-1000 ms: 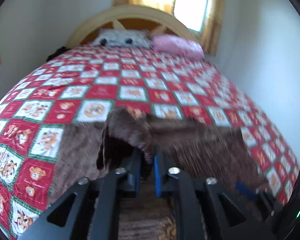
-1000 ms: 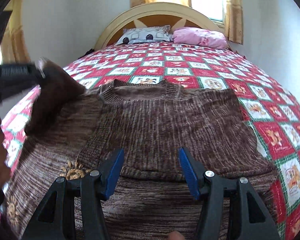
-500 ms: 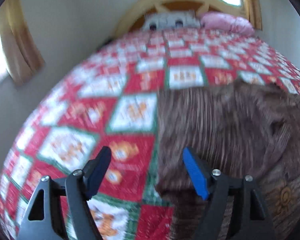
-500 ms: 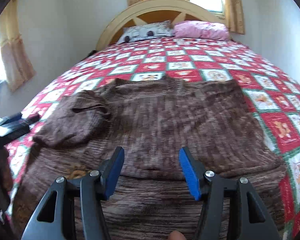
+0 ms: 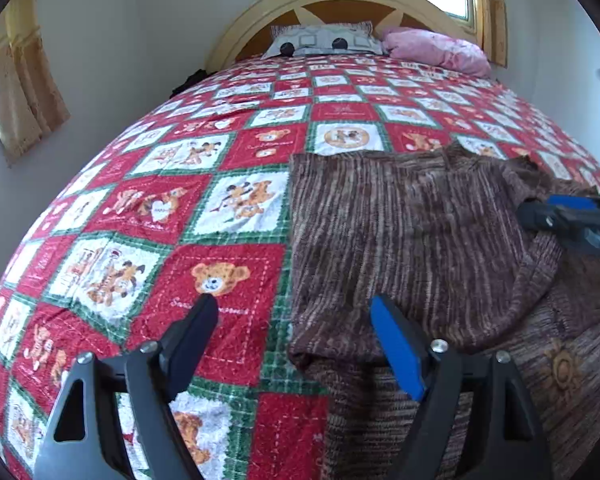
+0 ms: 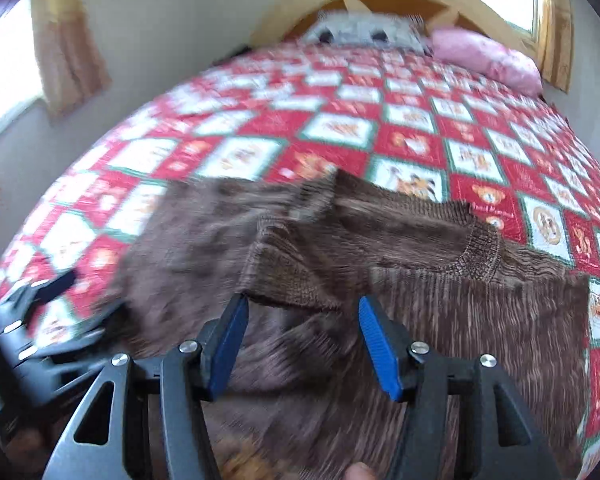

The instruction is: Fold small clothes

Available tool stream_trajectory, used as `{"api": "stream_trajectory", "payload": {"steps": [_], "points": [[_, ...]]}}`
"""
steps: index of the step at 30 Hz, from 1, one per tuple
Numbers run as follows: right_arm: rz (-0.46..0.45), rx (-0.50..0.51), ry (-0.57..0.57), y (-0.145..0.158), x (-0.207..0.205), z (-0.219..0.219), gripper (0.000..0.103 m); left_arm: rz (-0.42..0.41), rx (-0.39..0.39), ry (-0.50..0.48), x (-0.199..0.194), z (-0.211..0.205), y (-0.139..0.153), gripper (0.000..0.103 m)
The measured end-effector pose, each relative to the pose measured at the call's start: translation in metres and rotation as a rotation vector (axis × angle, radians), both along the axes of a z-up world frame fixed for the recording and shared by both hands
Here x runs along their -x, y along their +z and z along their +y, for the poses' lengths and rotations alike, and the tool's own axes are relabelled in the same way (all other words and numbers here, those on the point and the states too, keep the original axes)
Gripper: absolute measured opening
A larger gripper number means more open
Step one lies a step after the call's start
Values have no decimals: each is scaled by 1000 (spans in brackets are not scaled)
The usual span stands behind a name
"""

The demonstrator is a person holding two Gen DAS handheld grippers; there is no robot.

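A small brown knit sweater (image 5: 412, 236) lies flat on the red patchwork bedspread (image 5: 228, 280), its left sleeve folded over the body. My left gripper (image 5: 294, 320) is open and empty, straddling the sweater's left folded edge. My right gripper (image 6: 300, 328) is open and empty, low over the folded sleeve's cuff (image 6: 284, 272) near the collar (image 6: 476, 248). The sweater (image 6: 480, 320) fills the lower right wrist view. The right gripper (image 5: 572, 216) shows at the right edge of the left wrist view; the left gripper (image 6: 40, 320) shows blurred at the left of the right wrist view.
A grey pillow (image 5: 324, 40) and a pink pillow (image 5: 436, 50) lie against the wooden headboard (image 5: 340, 0). Walls close in on both sides, with curtains (image 5: 24, 80) on the left. A dark item (image 5: 188, 80) sits at the bed's far left edge.
My left gripper let go of the sleeve, leaving it folded over the body, and swung left to the sweater's edge. My right gripper moved forward over the sleeve cuff.
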State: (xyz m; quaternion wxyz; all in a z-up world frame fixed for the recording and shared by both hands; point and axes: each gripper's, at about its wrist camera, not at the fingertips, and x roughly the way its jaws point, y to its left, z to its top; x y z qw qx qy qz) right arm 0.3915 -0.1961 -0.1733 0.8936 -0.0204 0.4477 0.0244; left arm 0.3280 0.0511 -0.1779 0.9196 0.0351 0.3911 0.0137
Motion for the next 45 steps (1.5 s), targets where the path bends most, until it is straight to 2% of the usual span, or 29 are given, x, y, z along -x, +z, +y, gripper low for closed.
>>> {"api": "stream_trajectory", "payload": {"steps": [1,3,5,7,10,12,14,15,16,19,20,22,23,27,29,32,35,38,40,41,42,43,45], "points": [[0,33,-95,-3,-7,-17,58,5,12,-8,0,1,-1,82],[-6,-37,-193,1,-4,-48,58,9,29,-5,-2,3,-1,82],[-19,-76,-221,7,8,-66,58,11,48,-8,-3,5,-2,82],[-47,-97,-182,16,22,-65,58,10,68,-4,-3,8,-2,82],[-84,-170,-26,29,38,-41,58,3,109,6,-2,14,-1,82],[-79,-169,66,28,39,-21,58,1,132,11,-2,18,-1,84],[-69,-121,120,22,38,-2,58,-3,146,15,-1,20,0,87],[-59,-115,132,16,37,2,53,-2,152,14,-1,21,-1,88],[-45,-117,136,12,35,4,43,0,153,13,-2,21,-1,88],[2,-124,150,-3,35,2,27,2,155,10,-2,21,-1,88],[8,-129,163,-6,37,0,24,1,158,9,-2,21,-1,88],[-2,-124,179,-5,43,-3,9,0,167,9,-2,22,-1,88],[-12,-118,181,-3,45,-5,5,0,172,9,-2,23,-1,88],[-52,-97,194,3,56,-11,4,4,192,0,-2,25,-1,88],[-38,-100,205,-1,58,-14,4,3,201,-11,-1,24,-1,88],[-28,-46,214,-11,67,-16,4,4,210,-18,-1,24,-1,88],[-4,-68,237,-17,82,-24,4,5,220,-27,0,24,-1,88],[-29,-83,226,-5,90,-31,4,5,223,-31,0,24,-1,88],[-57,-95,236,6,91,-27,8,0,225,-29,0,25,0,88],[-63,-95,247,11,89,-22,16,-4,230,-28,1,26,0,88],[-68,-97,258,16,87,-16,45,-7,235,-26,1,27,0,88],[-76,-101,261,18,85,-11,69,-10,239,-25,2,27,1,91],[-98,-100,271,21,77,0,71,-17,250,-25,3,29,1,92]]}}
